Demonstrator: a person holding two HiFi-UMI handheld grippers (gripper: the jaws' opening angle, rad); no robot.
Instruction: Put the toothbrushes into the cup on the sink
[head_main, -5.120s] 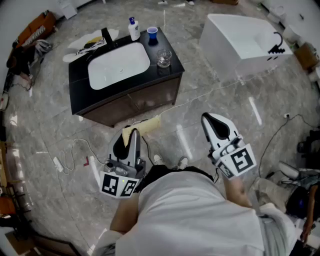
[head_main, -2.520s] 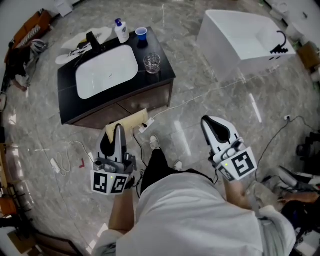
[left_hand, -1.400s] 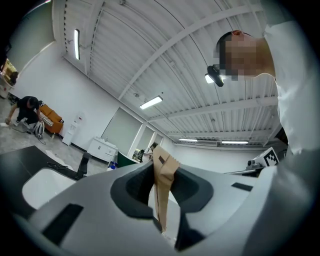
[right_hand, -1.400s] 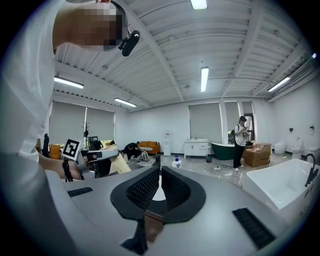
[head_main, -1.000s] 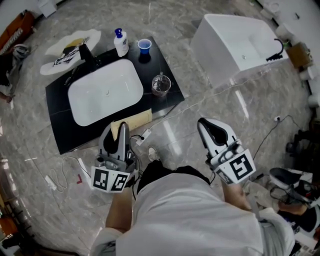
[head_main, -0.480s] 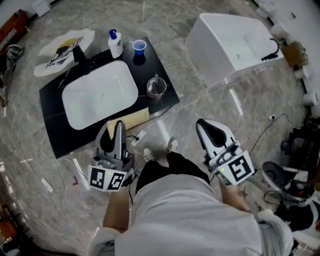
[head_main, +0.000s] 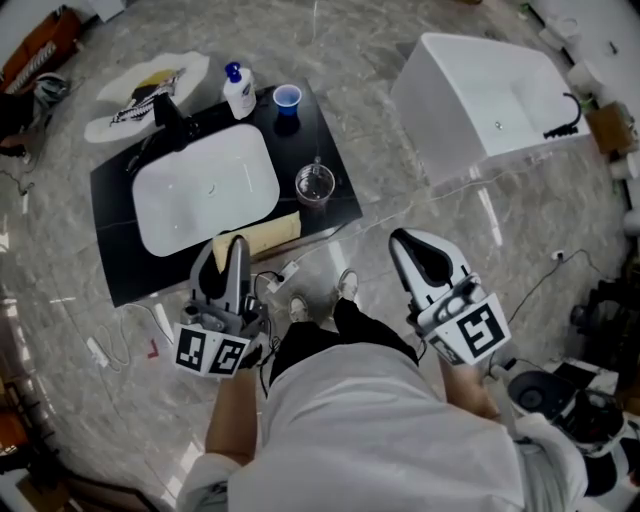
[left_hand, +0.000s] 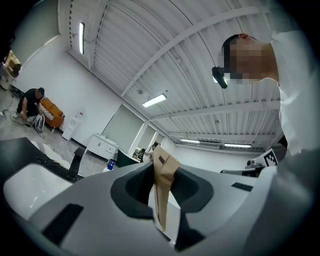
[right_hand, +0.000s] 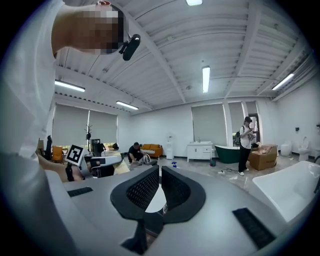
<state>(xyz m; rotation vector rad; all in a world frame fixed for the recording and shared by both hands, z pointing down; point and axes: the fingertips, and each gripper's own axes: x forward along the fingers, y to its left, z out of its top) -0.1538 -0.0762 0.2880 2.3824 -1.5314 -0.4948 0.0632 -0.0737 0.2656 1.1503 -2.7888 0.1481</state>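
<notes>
Head view: a person stands just before a black-topped vanity (head_main: 118, 262) with a white rounded basin (head_main: 205, 195). The left gripper (head_main: 232, 250) is clamped on one end of a flat tan paper packet (head_main: 262, 233), judged to hold the wrapped toothbrushes. The packet's free end juts forward over the vanity's front edge. The right gripper (head_main: 415, 250) hangs over the marble floor, well apart from the vanity, its jaws pressed together on nothing. A clear glass cup (head_main: 315, 185) stands right of the basin, near the counter's front right corner. A small blue cup (head_main: 287, 97) stands at the back edge beside a white pump bottle (head_main: 238, 92). Which cup is meant cannot be told.

Hazards, as judged:
- The packet is thin and pinched at one end only, so it could pivot or slide out as it is tipped toward a cup.
- A broad packet pushed against the glass cup's rim could topple it or drive it off the nearby corner.
- White cables (head_main: 285, 272) lie on the floor by the person's feet and could catch a step.

Left gripper view shows the pads closed on the packet edge-on, a contact the head view shows only from above. Right gripper view confirms that the closed jaws hold nothing. Only the head view shows both cups and where they stand.
</notes>
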